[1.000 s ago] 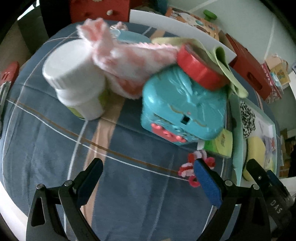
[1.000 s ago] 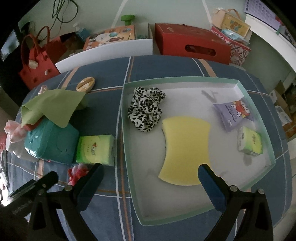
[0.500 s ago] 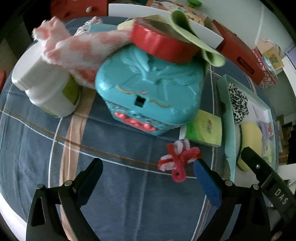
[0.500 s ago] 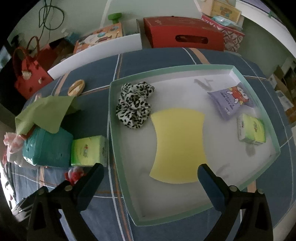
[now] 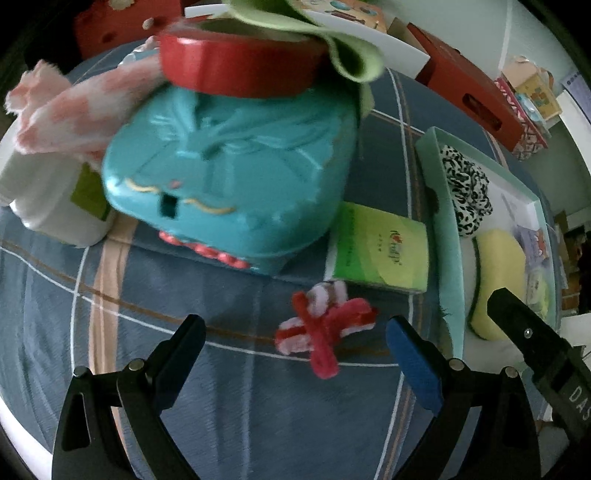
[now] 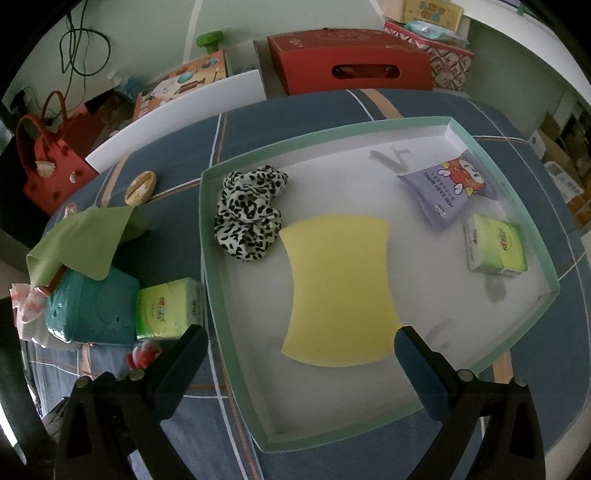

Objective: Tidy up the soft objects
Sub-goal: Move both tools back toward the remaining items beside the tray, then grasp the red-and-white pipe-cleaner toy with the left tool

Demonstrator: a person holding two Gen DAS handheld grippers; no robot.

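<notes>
A red and white pipe-cleaner bow [image 5: 325, 330] lies on the blue plaid cloth, just ahead of my open left gripper [image 5: 295, 354] and between its fingers' line. Behind it sit a green tissue pack [image 5: 380, 251] and a teal toy box [image 5: 229, 177] with a red tape ring [image 5: 240, 66], a green cloth [image 5: 332, 33] and a pink fuzzy sock [image 5: 74, 110] on or beside it. My right gripper [image 6: 299, 354] hangs open over the green-rimmed tray [image 6: 208, 266], which holds a leopard scrunchie [image 6: 247, 218], a yellow sponge [image 6: 340, 291], a wipes pack [image 6: 448, 192] and a tissue pack [image 6: 496, 249].
A white jar [image 5: 40, 199] stands left of the teal box. A small wooden clip [image 6: 140, 186] lies on the cloth behind the green cloth. Red boxes [image 6: 351, 62], a red bag [image 6: 48, 162] and a white board [image 6: 173, 122] crowd the far side beyond the table.
My left gripper has swung right and closer to the table, bringing the pipe-cleaner bow from its right fingertip toward the middle. The right gripper has drifted slightly over the tray.
</notes>
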